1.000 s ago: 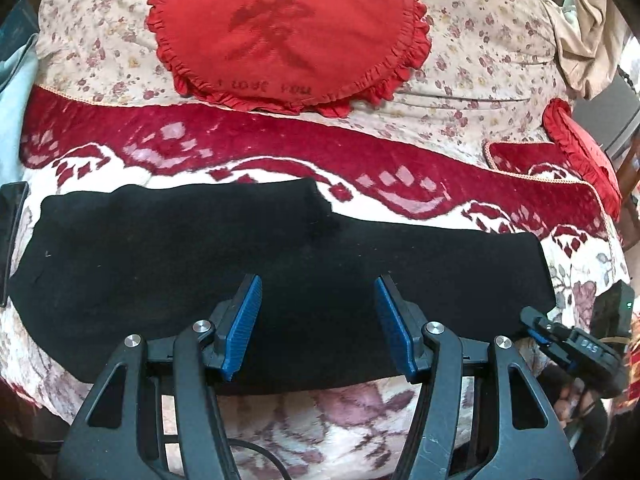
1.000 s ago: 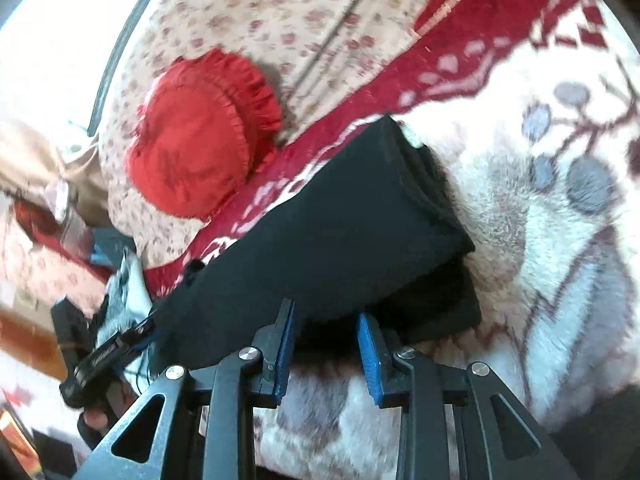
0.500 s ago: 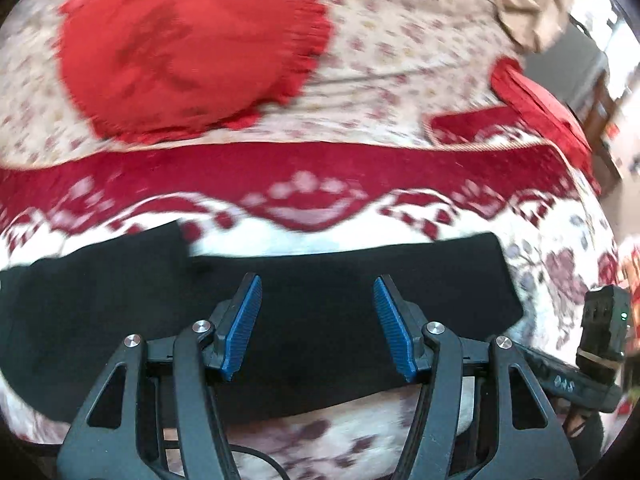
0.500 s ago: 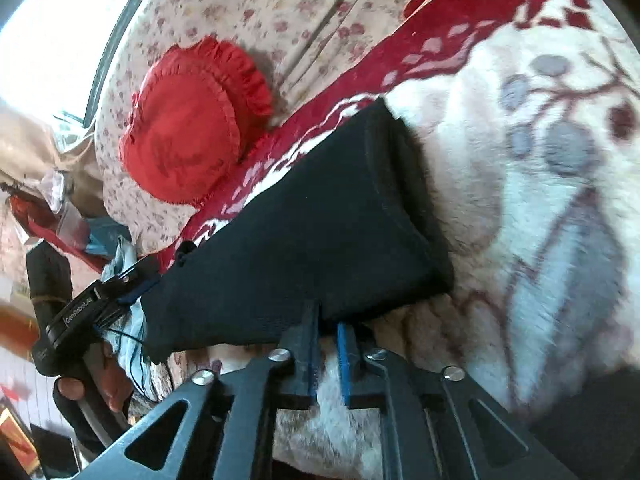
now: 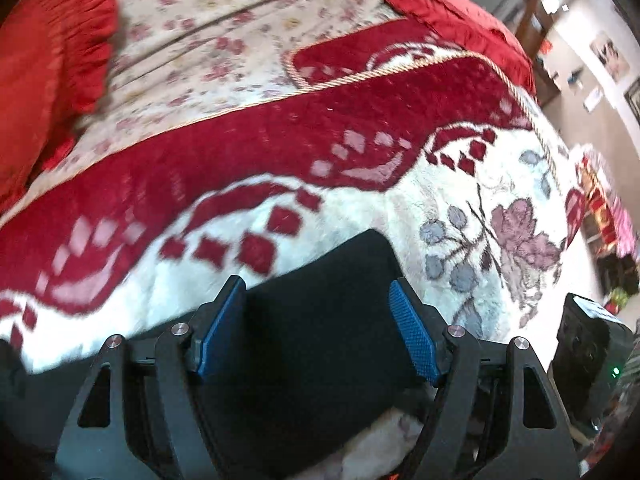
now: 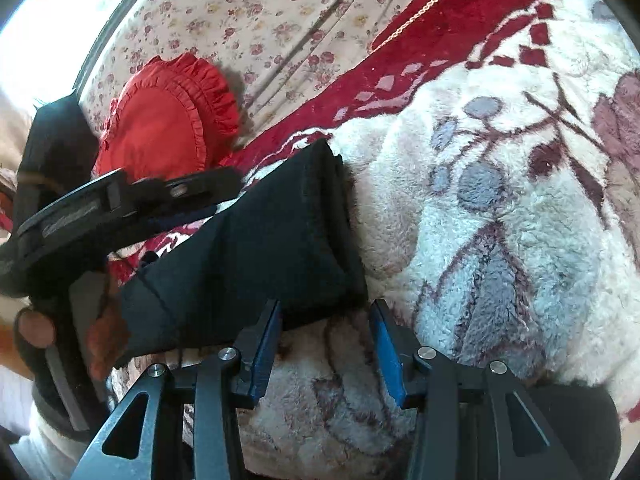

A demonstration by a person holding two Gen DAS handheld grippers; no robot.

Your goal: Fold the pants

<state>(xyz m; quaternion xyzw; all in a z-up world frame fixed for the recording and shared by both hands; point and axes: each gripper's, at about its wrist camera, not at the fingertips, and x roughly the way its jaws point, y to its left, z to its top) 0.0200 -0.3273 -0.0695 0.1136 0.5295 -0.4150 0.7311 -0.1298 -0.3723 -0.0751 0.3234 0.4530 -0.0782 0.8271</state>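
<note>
The black pants [image 5: 320, 312] lie folded lengthwise on a fluffy white and red blanket [image 5: 360, 208]. In the left wrist view my left gripper [image 5: 316, 332] is open, its blue pads on either side of the leg end of the pants. In the right wrist view the pants [image 6: 260, 248] end in a hemmed cuff. My right gripper [image 6: 326, 344] is open just in front of the cuff's near edge, holding nothing. The left gripper's body [image 6: 100, 208] shows at the left, over the pants.
A round red frilled cushion [image 6: 168, 120] leans on the floral sofa back [image 6: 280, 12]. Another red cushion [image 5: 460, 20] sits at the sofa's far right end. The blanket's front edge is close below both grippers. Room furniture [image 5: 608, 220] lies beyond the sofa's right end.
My left gripper has swept right along the pants to the leg end. My right gripper, shut on the cuff edge half a second ago, has opened and let go.
</note>
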